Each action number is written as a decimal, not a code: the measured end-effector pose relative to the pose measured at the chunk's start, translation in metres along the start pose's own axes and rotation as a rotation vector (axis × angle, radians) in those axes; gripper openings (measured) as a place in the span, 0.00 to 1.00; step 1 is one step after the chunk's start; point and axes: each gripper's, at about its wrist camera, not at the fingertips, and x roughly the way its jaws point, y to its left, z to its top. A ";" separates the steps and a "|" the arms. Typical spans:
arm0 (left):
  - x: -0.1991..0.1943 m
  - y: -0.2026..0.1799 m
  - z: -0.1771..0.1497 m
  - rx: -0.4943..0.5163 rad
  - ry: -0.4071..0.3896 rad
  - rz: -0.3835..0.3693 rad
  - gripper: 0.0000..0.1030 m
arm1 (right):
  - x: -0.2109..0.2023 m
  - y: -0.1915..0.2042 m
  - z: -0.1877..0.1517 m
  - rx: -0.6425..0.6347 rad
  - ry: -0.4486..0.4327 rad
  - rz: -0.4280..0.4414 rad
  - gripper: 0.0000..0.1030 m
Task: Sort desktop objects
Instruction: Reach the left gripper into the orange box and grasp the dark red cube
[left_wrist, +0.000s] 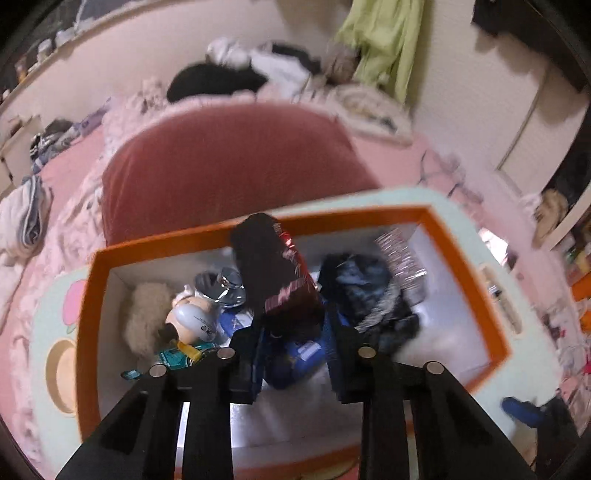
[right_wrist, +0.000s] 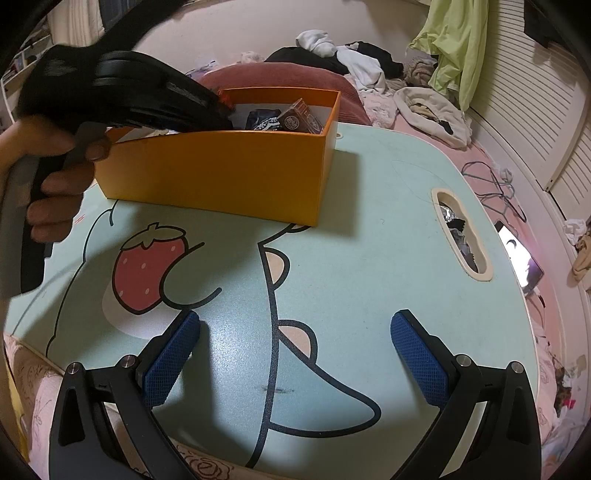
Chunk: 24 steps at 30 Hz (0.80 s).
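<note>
Depositing step: left gripper (left_wrist: 295, 332) clamps dark packet (left_wrist: 275, 273) over box (left_wrist: 88, 295) ahead; right gripper (right_wrist: 295, 354) wide, empty; next, release.

Dim warm indoor light, left view motion-blurred, fisheye-warped edges

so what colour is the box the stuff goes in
Orange outside, white inside; the box shows best in the right wrist view.
</note>
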 end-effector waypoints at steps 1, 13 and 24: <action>-0.011 0.000 -0.003 -0.009 -0.036 -0.019 0.23 | 0.000 0.000 0.000 0.000 0.000 0.000 0.99; -0.074 0.027 -0.024 -0.090 -0.148 -0.030 0.34 | 0.001 0.005 0.001 0.001 -0.001 -0.002 0.99; -0.021 0.000 0.013 -0.128 -0.013 -0.053 0.55 | 0.000 0.006 0.001 0.001 -0.002 -0.001 0.99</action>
